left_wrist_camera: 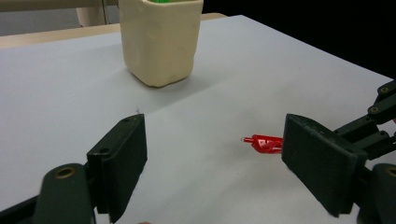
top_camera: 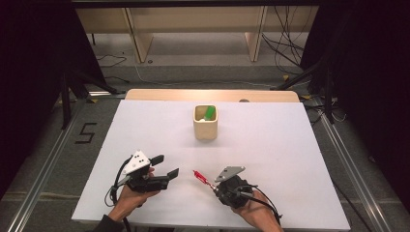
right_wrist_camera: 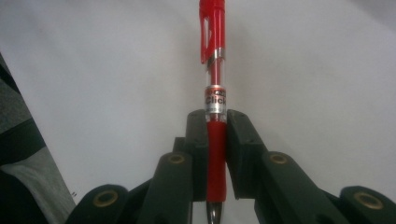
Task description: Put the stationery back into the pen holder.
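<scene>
A red click pen runs up the middle of the right gripper view, its rubber grip clamped between the two black jaws; my right gripper is shut on it. From above, the pen sticks out to the upper left of that gripper, low over the white table. My left gripper stands open at the front left with nothing between its jaws; in its own view the pen's cap end shows past the right jaw. A cream cup holding a green object stands mid-table; the same cup rises ahead of the left gripper.
The white tabletop stretches wide around the cup. A wooden strip borders its far edge. Beyond lie floor cables and wooden shelf legs. Metal rails run along both sides of the table.
</scene>
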Demonstrator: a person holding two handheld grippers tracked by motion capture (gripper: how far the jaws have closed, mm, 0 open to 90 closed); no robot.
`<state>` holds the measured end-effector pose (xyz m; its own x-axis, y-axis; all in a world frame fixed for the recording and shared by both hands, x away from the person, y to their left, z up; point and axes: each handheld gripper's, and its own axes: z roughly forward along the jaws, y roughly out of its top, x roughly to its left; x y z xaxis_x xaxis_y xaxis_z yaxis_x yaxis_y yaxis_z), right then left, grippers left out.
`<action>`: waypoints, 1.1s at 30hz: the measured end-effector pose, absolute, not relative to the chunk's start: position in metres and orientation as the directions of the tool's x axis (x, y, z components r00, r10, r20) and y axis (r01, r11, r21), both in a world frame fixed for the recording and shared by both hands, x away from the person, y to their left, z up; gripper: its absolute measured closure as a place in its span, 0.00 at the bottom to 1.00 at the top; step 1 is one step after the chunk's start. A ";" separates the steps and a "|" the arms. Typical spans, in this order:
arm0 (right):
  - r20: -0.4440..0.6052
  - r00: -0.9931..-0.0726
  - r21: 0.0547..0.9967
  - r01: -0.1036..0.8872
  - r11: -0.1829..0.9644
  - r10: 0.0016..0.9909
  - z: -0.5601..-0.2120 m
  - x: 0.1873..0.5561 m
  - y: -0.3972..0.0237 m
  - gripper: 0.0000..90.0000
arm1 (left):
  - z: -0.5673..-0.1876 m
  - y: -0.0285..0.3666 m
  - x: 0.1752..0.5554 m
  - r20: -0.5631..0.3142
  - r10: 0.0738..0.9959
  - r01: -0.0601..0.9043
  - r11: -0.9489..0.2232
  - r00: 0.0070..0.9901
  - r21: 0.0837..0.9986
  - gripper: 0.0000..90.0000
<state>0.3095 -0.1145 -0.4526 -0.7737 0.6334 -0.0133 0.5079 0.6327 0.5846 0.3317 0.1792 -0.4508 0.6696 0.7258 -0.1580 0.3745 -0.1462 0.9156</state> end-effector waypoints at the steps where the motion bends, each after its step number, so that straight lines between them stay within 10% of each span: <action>1: -0.022 -0.778 0.594 0.496 0.634 0.628 -0.450 0.308 -0.116 0.89 | -0.450 0.180 0.332 -0.155 0.726 0.373 -0.148 0.670 0.916 0.24; 33: -0.522 -0.770 0.579 -0.004 0.815 0.366 -0.447 0.264 -0.130 0.89 | -0.394 0.127 0.348 -0.035 0.511 0.328 -0.496 0.859 0.804 0.23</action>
<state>0.2644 -0.1305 -0.4470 -0.7705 0.3663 -0.5217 -0.0042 0.8154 0.5788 0.3478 0.1270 -0.3936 0.8589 0.5109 -0.0352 0.3281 -0.4962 0.8038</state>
